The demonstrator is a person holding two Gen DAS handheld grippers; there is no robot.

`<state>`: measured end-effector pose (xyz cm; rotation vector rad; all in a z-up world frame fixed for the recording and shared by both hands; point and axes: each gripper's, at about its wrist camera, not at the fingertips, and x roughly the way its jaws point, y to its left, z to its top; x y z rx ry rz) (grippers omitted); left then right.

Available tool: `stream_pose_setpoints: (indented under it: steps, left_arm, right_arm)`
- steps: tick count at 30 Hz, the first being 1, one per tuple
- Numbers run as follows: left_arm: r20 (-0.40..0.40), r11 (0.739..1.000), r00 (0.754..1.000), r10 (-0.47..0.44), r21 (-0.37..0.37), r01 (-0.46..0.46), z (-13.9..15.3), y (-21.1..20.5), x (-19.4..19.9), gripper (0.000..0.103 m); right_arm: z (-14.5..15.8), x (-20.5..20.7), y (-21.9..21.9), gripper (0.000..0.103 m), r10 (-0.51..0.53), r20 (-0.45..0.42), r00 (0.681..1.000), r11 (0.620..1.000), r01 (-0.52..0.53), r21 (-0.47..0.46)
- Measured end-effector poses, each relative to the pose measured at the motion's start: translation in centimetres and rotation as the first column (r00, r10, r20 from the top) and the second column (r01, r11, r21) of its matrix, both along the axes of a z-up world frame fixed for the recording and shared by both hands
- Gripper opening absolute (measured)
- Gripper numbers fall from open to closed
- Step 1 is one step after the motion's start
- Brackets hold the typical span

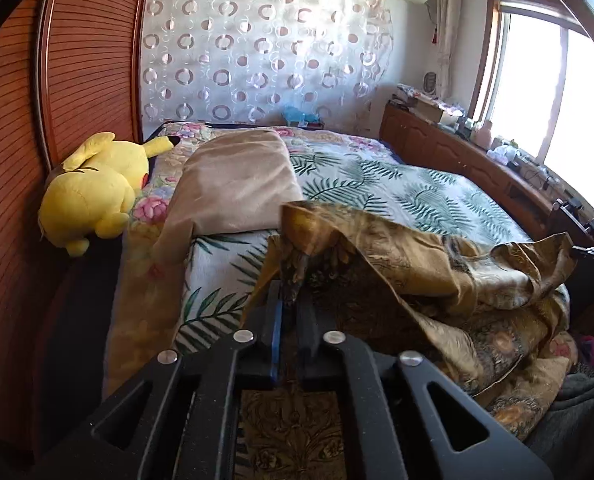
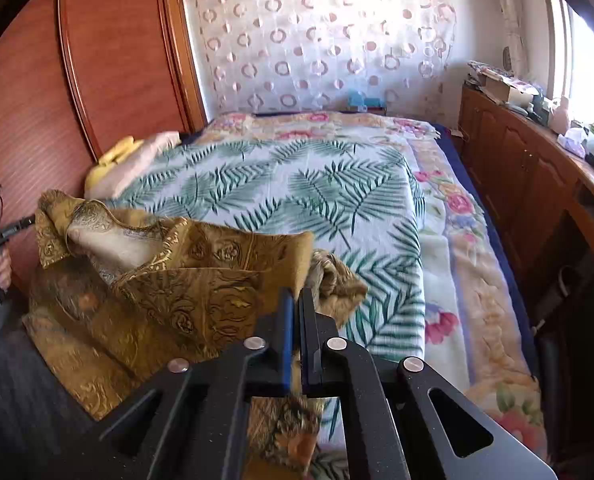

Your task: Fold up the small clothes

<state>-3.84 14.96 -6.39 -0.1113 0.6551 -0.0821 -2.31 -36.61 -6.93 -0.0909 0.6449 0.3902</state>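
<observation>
A gold-brown patterned garment [image 1: 417, 272] hangs over the near end of the bed, lifted at two points. My left gripper [image 1: 291, 292] is shut on one edge of it, the cloth standing up above the fingertips. My right gripper [image 2: 296, 300] is shut on another edge of the same garment [image 2: 185, 280], which stretches away to the left. The left gripper [image 2: 29, 221] also shows at the far left of the right wrist view, holding the cloth's other corner. The rest of the garment sags onto the bed.
The bed has a palm-leaf blanket [image 2: 297, 184] over a floral quilt [image 2: 477, 280]. A beige folded cloth [image 1: 233, 184] and a yellow plush toy [image 1: 97, 188] lie at the left. A wooden wardrobe [image 1: 25, 120] stands left, a wooden cabinet [image 2: 529, 168] with clutter right.
</observation>
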Motion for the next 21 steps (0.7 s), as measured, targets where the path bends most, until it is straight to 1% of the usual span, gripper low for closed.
stream_pose_setpoints:
  steps: [1, 2, 4, 6, 7, 8, 9, 10, 11, 12, 13, 15, 18, 21]
  left_arm:
    - [0.003, 1.0, 1.0, 0.004, 0.015, -0.004, 0.0, 0.2, -0.1, 0.018]
    - [0.011, 1.0, 1.0, 0.012, 0.021, -0.012, 0.1, 0.5, -0.3, 0.022]
    - [0.031, 0.999, 0.999, 0.028, 0.02, -0.029, 0.5, 1.1, -0.2, 0.037]
    - [0.041, 0.999, 0.999, 0.035, 0.016, -0.036, 1.0, 1.9, 0.1, 0.044]
    - [0.044, 0.999, 0.999, 0.03, 0.019, -0.031, 1.1, 2.1, 0.3, 0.052]
    - [0.048, 0.999, 0.999, 0.024, 0.023, -0.025, 1.4, 2.0, 0.6, 0.059]
    - [0.052, 0.999, 0.998, 0.021, 0.026, -0.023, 1.5, 2.2, 1.0, 0.075]
    - [0.054, 0.999, 0.998, 0.019, 0.026, -0.02, 1.7, 2.4, 1.6, 0.083]
    - [0.056, 0.999, 0.998, 0.015, 0.028, -0.017, 1.9, 2.4, 2.1, 0.083]
    - [0.053, 0.999, 0.998, 0.015, 0.03, -0.017, 2.0, 2.6, 3.0, 0.083]
    - [0.052, 0.999, 0.998, 0.019, 0.031, -0.02, 2.1, 2.6, 3.4, 0.083]
    - [0.044, 0.999, 0.998, 0.034, 0.04, -0.036, 2.2, 2.8, 5.1, 0.083]
    - [0.007, 0.999, 1.0, 0.021, 0.04, -0.021, 2.0, 3.0, 7.7, 0.083]
    - [-0.034, 0.997, 0.999, 0.016, 0.074, -0.014, 1.3, 2.7, 10.1, 0.083]
  right_arm:
    - [0.4, 0.4, -0.1, 0.001, 0.0, -0.001, 1.0, 1.0, 0.0, -0.007]
    - [0.7, 0.6, -0.2, 0.001, -0.003, 0.006, 1.0, 1.0, 0.003, -0.011]
    - [1.7, 0.1, -0.2, 0.001, -0.009, 0.036, 0.999, 1.0, 0.009, -0.003]
    - [2.7, 0.2, -0.7, 0.001, -0.021, 0.072, 0.997, 1.0, 0.021, 0.005]
    - [3.1, -0.1, -0.7, 0.002, -0.03, 0.085, 0.996, 1.0, 0.03, 0.006]
    - [3.4, 0.1, -0.9, 0.005, -0.04, 0.097, 0.994, 0.999, 0.04, 0.004]
    - [3.6, 0.3, -1.1, 0.012, -0.057, 0.11, 0.992, 0.998, 0.057, -0.002]
    - [3.6, 0.7, -1.1, 0.023, -0.067, 0.116, 0.991, 0.998, 0.068, -0.007]
    - [3.5, 1.3, -1.0, 0.029, -0.075, 0.117, 0.99, 0.997, 0.077, -0.012]
    - [3.2, 2.0, -0.9, 0.039, -0.082, 0.114, 0.99, 0.996, 0.084, -0.015]
    - [2.8, 2.6, -0.8, 0.041, -0.086, 0.107, 0.991, 0.996, 0.088, -0.018]
    - [1.9, 4.1, -0.4, 0.041, -0.082, 0.077, 0.994, 0.996, 0.083, -0.014]
    - [0.3, 5.9, 0.4, 0.041, -0.07, 0.023, 0.997, 0.997, 0.071, -0.014]
    - [-0.4, 6.7, 0.8, 0.041, -0.067, -0.004, 0.998, 0.998, 0.067, -0.005]
